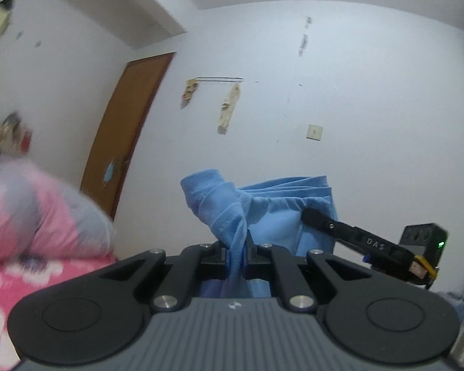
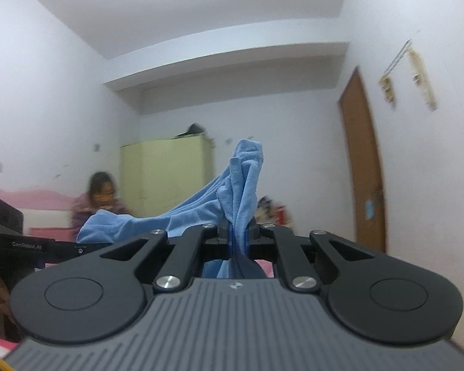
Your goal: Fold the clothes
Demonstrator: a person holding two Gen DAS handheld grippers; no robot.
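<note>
1. One blue garment [image 1: 264,213], held up in the air between two grippers, bunched and twisted at each pinched spot.
2. Clamped at one gathered fold by the left gripper [image 1: 238,249], jaws almost fully closed on the cloth, a strip of fabric running down between the fingers toward the camera.
3. Clamped likewise by the right gripper [image 2: 238,235], jaws nearly shut on a twisted bunch that stands up above the fingertips, the rest of the cloth sloping away to the left in that view.
4. Seen from the left wrist: the other gripper [image 1: 355,238] reaching in from the right, its tip against the blue fabric.
5. Below and left of the garment, a pink patterned quilt [image 1: 31,216], blurred.
6. Behind it, a white wall [image 1: 355,108] with a brown door [image 1: 130,130] and pale hanging ornaments [image 1: 229,108].
7. From the right wrist: a pale yellow wardrobe [image 2: 167,173] behind the cloth, and a blurred person [image 2: 99,198] to the left of it.
</note>
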